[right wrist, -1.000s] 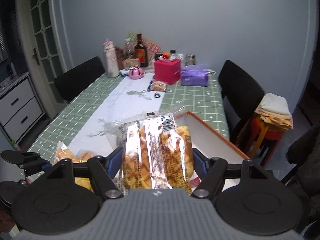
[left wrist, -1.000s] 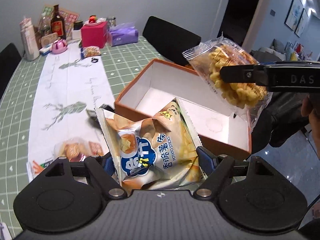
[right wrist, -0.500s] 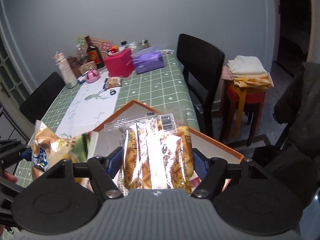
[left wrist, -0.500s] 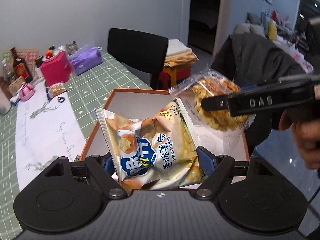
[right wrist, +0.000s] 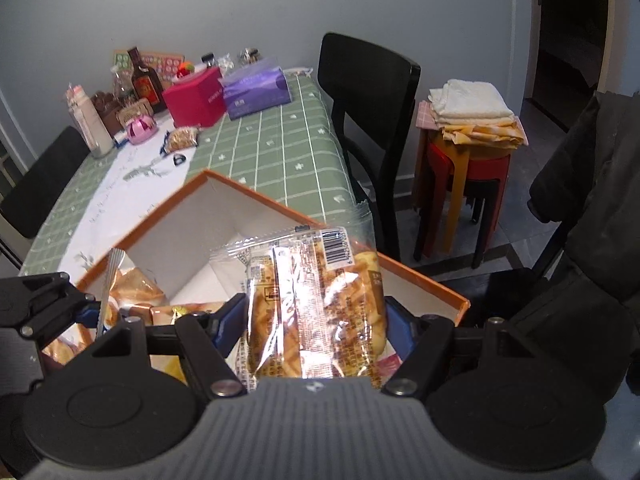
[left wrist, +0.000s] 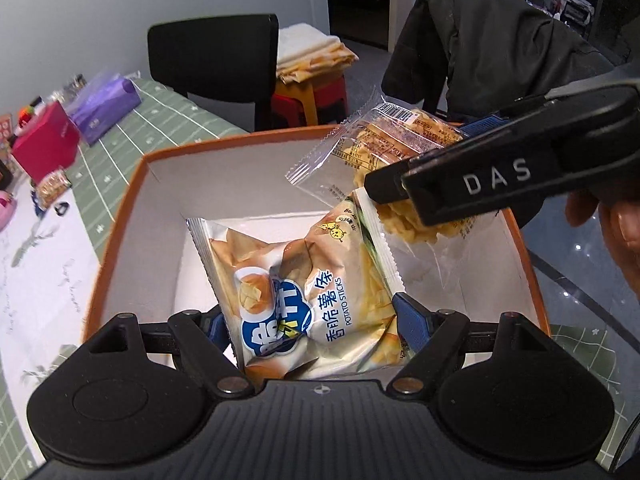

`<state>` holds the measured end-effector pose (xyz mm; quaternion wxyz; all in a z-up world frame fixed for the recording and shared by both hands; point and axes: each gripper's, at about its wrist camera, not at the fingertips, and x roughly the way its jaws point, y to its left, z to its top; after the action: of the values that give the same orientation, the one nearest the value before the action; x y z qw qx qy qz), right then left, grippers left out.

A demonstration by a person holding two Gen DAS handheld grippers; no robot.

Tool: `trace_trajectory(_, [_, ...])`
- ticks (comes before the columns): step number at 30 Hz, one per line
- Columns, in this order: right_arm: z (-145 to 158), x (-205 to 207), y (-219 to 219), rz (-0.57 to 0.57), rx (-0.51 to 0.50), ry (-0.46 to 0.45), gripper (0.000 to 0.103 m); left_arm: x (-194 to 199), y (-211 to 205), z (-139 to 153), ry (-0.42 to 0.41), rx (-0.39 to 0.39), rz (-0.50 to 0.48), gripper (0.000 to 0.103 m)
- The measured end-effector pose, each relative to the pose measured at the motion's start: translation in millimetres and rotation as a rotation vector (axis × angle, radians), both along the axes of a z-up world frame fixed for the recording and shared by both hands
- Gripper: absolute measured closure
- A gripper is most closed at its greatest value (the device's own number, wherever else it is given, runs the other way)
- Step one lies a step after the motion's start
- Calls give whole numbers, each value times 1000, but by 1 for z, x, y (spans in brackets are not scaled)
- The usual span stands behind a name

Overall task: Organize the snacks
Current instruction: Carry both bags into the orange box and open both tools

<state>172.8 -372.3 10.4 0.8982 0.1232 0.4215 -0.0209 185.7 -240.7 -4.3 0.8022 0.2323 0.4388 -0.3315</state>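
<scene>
My left gripper [left wrist: 310, 322] is shut on a bag of potato sticks [left wrist: 304, 292], held down inside the orange box [left wrist: 120, 216] with white walls. My right gripper [right wrist: 314, 322] is shut on a clear pack of yellow crackers [right wrist: 316, 308], held over the same box [right wrist: 424, 280]. In the left wrist view the right gripper [left wrist: 492, 172] comes in from the right with the cracker pack [left wrist: 376, 148] above the box's far right part. In the right wrist view the left gripper [right wrist: 44, 312] and the potato sticks bag [right wrist: 136, 292] show at the lower left.
The box sits at the edge of a green checked table [right wrist: 272, 148] with a white runner. At the far end stand a pink box [right wrist: 194, 96], a purple tissue pack [right wrist: 256, 88], a bottle [right wrist: 142, 80] and a small snack pack [right wrist: 182, 138]. A black chair [right wrist: 368, 92] and a stool with folded cloths [right wrist: 472, 120] stand beside the table.
Both grippers have moved over the box and lower. The potato sticks bag is now down inside it, and the cracker pack has come closer above it.
</scene>
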Motion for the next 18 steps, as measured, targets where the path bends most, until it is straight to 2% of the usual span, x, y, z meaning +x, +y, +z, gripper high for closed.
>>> trace_trajectory(4, [-10, 3, 1, 19, -36, 35, 36, 5, -5, -15, 33, 30, -12, 10])
trace_trajectory(7, [-15, 5, 3, 39, -43, 55, 45, 6, -6, -22, 70, 22, -20, 10])
trace_trajectory(10, [-19, 6, 6, 42, -81, 70, 45, 7, -10, -27, 77, 30, -22, 10])
trace_trajectory(13, [-18, 6, 6, 38, -81, 67, 45, 6, -13, -30, 78, 45, -25, 5])
trace_trajectory(18, [-14, 3, 6, 33, -83, 55, 45, 5, -15, -31, 94, 44, -34, 5])
